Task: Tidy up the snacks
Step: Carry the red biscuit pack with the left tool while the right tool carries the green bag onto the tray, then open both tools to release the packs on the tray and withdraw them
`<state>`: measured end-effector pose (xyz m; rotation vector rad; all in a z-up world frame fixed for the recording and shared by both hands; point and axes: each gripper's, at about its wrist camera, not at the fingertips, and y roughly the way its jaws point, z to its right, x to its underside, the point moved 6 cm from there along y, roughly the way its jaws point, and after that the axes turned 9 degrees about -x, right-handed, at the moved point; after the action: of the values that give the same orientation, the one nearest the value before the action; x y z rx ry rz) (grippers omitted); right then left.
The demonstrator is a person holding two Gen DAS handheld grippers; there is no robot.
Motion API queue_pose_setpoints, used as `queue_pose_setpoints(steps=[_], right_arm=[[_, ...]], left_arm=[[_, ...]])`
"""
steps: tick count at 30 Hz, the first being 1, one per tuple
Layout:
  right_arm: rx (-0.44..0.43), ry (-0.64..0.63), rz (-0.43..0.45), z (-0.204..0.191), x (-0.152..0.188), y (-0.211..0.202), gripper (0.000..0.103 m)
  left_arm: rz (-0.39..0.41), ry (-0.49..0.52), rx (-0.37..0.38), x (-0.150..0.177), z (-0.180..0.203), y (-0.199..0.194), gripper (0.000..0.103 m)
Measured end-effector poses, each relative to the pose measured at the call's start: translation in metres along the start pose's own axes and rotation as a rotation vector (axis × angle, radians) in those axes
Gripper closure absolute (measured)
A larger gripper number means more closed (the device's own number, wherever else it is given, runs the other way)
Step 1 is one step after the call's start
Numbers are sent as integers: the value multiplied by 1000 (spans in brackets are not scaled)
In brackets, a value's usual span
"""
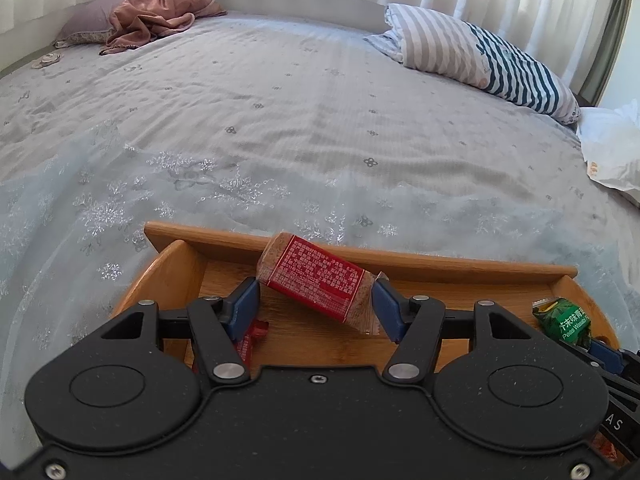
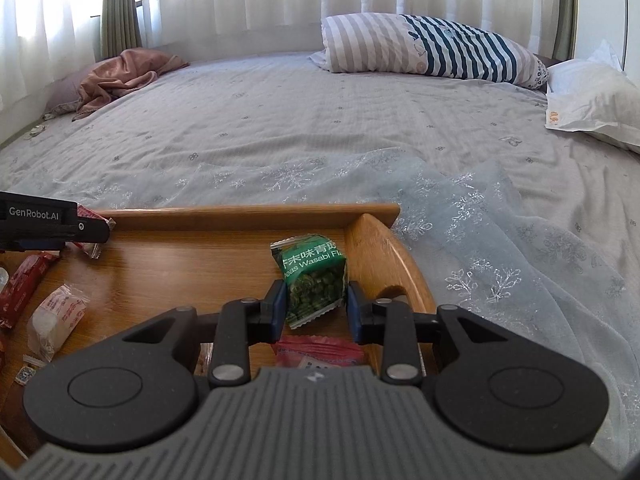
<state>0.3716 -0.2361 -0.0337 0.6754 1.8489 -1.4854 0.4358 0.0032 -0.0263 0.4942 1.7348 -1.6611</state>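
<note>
The left gripper (image 1: pixel 316 304) hangs over a wooden tray (image 1: pixel 420 265) that sits on the bed (image 1: pixel 280 120), its jaws about half spread with a red bar (image 1: pixel 316 280) between the blue pads. The left pad touches the bar's near corner and the right pad meets its crimped end, so it looks gripped across its length, tilted, with its far end up against the tray's back wall; whether it is lifted clear of the tray floor I cannot tell. Below the left finger a second red packet (image 1: pixel 250 340) lies on the tray. Farther right, the right gripper (image 2: pixel 316 306) is narrowed onto a green pea packet (image 2: pixel 314 280), held upright between the pads just ahead of the fingertips, near the tray's right wall. A pink packet (image 2: pixel 320 354) lies on the tray right under this gripper, and to its left rest a clear white packet (image 2: pixel 56 320) and a dark red packet (image 2: pixel 24 288). Judging by this, both hands are mid-carry, each with one snack, sorting them into places on the tray. The next move likely calls for lowering each snack to a bare patch of wood beside its like, keeping the bar level, then spreading the jaws without nudging the neighbours.
</note>
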Motion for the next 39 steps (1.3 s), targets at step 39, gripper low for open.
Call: queue_pose_setpoints(steps=[39], right_arm=[[-37, -12, 30, -10, -6, -19, 36]], left_arm=[[-8, 26, 34, 3, 0, -21, 18]])
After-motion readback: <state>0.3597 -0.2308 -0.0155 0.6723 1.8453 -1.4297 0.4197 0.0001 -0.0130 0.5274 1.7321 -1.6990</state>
